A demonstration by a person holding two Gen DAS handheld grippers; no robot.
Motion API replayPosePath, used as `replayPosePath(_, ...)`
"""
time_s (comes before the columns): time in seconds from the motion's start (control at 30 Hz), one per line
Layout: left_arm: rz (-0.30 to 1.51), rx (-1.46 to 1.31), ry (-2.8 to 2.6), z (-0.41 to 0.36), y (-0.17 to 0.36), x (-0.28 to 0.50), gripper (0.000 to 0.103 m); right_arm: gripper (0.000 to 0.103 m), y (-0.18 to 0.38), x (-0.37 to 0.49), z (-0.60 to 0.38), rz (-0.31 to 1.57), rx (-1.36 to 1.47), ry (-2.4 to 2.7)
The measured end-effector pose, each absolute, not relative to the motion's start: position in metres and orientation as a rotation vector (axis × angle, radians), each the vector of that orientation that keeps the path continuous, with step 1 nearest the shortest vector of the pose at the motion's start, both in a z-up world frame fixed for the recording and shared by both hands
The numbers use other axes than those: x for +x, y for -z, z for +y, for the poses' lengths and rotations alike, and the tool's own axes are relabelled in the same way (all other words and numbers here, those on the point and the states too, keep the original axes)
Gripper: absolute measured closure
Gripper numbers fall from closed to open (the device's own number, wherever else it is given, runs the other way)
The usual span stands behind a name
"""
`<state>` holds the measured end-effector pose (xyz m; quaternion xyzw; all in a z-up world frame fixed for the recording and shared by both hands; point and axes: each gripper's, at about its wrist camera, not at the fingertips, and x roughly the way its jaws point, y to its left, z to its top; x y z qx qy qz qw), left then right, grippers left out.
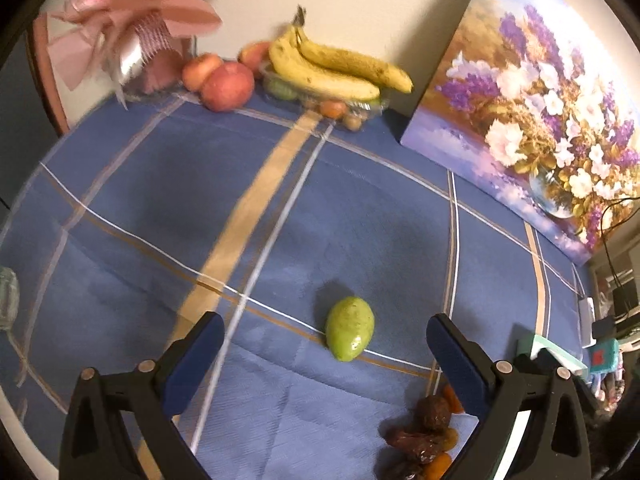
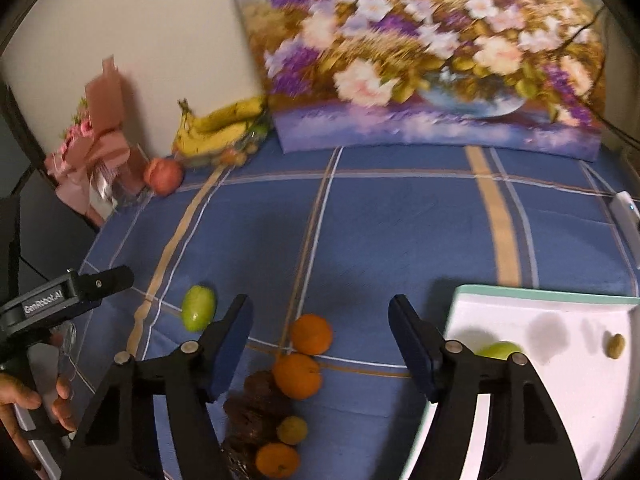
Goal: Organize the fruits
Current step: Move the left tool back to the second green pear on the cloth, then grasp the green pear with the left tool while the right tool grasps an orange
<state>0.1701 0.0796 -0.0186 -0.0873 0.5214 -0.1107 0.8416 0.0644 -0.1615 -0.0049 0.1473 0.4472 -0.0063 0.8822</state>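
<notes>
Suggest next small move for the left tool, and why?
Probably ease the left tool forward and down over the green fruit, then close. Its jaws are open and empty, and the fruit lies loose on the blue cloth just ahead, roughly centred between them.

Blue checked tablecloth (image 2: 400,220) with tan and white stripes; yellow bananas (image 1: 340,68) far left, green fruit (image 1: 350,334) near, oranges (image 2: 298,374) nearer, purple-and-white flower painting (image 2: 420,52) behind.

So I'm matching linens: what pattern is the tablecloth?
Blue tablecloth with a plaid of white and tan lines; the left wrist view shows it best.
</notes>
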Motion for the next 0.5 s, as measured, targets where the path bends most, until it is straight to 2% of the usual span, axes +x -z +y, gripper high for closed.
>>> replayPosePath(0.2,1.173,-0.185,0.264,0.061,0.053,0.179,0.002,0.032,0.048,0.081,-0.152,1.055,0.301,0.015)
replayPosePath(0.3,1.193,-0.176,0.270,0.054,0.064,0.183,0.007,0.041,0.061,0.085,-0.155,1.087,0.322,0.017)
replayPosePath(0.47,1.222,-0.180,0.270,0.049,0.078,0.189,0.019,0.044,0.065,0.088,-0.155,1.084,0.344,0.013)
replayPosePath(0.5,1.225,-0.185,0.268,0.049,0.079,0.189,0.021,0.047,0.065,0.089,-0.153,1.083,0.340,0.008)
